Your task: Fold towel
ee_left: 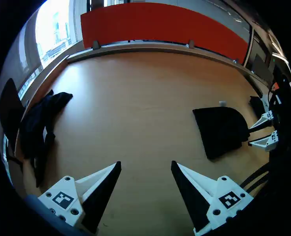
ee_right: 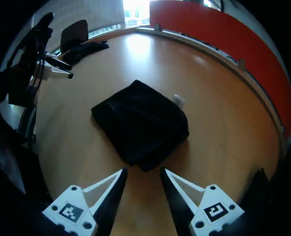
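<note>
The folded black towel (ee_right: 141, 129) lies flat on the wooden table (ee_right: 224, 118), with the right gripper (ee_right: 143, 170), fingers slightly apart and empty, just short of the towel's near edge, and the left gripper (ee_left: 145, 163), fingers spread wide, well apart from the towel.

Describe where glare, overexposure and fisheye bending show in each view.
Left gripper view: the window is blown out white, and the red panel bows into a curve. Right gripper view: glare whitens the far end of the table; the black towel shows little detail.

dark jacket (ee_left: 43, 114), red partition (ee_left: 165, 23), wooden table (ee_left: 137, 98)
</note>
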Available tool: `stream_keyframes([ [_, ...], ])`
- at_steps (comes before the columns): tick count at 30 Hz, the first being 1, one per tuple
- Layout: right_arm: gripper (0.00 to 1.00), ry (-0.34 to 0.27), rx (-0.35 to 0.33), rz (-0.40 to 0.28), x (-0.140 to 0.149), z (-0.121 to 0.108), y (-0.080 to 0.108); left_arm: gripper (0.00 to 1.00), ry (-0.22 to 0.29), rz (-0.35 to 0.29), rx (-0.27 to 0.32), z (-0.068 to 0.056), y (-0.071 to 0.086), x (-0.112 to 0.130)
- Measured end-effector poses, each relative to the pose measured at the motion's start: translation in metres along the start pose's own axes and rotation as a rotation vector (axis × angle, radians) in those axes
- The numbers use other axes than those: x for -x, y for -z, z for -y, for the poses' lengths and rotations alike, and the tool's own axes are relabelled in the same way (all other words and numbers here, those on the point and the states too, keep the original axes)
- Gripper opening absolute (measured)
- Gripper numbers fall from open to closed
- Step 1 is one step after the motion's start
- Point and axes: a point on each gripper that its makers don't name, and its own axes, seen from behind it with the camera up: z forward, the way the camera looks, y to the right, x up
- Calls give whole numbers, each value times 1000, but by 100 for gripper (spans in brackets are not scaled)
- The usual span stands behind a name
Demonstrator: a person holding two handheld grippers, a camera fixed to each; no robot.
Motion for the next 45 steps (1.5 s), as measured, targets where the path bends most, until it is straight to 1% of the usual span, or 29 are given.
stream_keyframes([
  [2, 50, -4, -2, 0, 0, 0, -1, 94, 0, 1, 0, 0, 0, 0],
  [4, 38, -9, -6, 0, -1, 0, -2, 94, 1, 1, 0, 0, 0, 1],
  [7, 26, -16, -7, -9, -3, -1, -4, 94, 1, 1, 0, 1, -1, 1],
  [14, 8, -14, -4, -38, -12, -2, -5, 94, 4, 1, 0, 2, -1, 0],
  [24, 4, 1, 9, -69, -24, -6, -6, 94, 3, 1, 3, 0, -2, 0],
  [38, 5, 7, 10, -77, -28, -7, -1, 94, 2, 0, 4, -1, -2, -1],
  [45, 5, 12, 11, -90, -35, -7, 0, 94, 0, -2, 3, -1, -1, -2],
])
